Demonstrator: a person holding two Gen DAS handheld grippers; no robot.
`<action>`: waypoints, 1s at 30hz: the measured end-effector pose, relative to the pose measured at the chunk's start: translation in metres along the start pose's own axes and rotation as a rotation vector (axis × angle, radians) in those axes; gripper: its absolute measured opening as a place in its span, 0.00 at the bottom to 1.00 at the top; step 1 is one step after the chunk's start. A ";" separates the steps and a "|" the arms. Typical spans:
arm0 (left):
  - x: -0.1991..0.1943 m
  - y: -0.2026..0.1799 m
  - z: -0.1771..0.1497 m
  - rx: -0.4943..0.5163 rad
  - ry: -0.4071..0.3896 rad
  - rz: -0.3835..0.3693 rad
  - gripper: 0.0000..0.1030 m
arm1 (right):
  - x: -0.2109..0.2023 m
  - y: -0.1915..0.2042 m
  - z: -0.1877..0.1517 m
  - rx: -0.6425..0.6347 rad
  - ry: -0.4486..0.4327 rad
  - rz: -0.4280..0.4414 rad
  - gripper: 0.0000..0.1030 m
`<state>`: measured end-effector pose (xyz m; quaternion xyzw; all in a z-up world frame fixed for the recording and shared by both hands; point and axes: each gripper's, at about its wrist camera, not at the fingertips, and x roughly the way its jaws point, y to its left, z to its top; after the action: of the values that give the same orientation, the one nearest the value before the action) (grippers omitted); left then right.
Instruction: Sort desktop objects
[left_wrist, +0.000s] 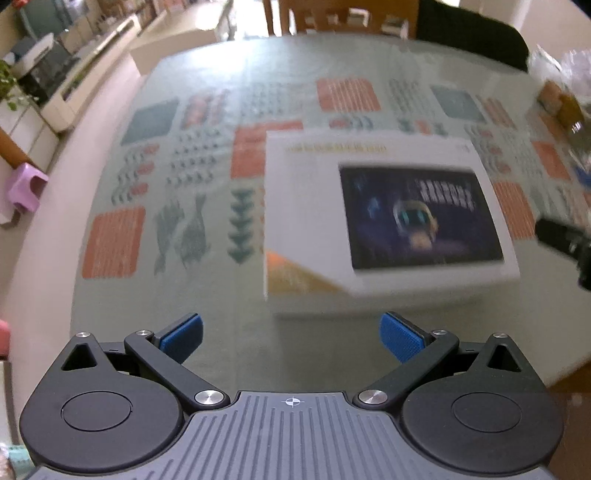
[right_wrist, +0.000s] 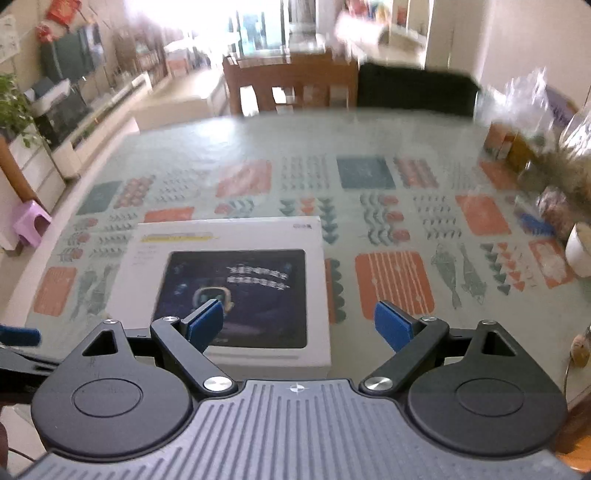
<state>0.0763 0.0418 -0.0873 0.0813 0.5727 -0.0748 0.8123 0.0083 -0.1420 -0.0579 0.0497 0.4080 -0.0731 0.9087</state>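
A white product box with a dark tablet picture lies flat on the patterned tablecloth. My left gripper is open and empty, just in front of the box's near edge. In the right wrist view the same box lies left of centre. My right gripper is open and empty above the box's near right corner, its left pad over the box. The right gripper's black body shows at the right edge of the left wrist view.
Plastic bags, jars and packets crowd the table's far right, with a white cup near them. A wooden chair and a black chair stand behind the table. A purple stool stands on the floor at left.
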 end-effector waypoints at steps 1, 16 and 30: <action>-0.003 0.000 -0.004 -0.003 0.000 -0.007 1.00 | -0.011 0.003 -0.005 -0.010 -0.044 0.001 1.00; -0.036 -0.005 -0.034 -0.041 0.013 -0.016 1.00 | -0.055 0.002 -0.017 0.065 0.074 -0.042 1.00; -0.037 -0.013 -0.021 -0.068 0.064 -0.035 1.00 | -0.042 -0.001 -0.008 0.006 0.148 -0.012 1.00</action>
<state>0.0418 0.0345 -0.0603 0.0460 0.6019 -0.0670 0.7944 -0.0251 -0.1377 -0.0320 0.0554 0.4741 -0.0758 0.8754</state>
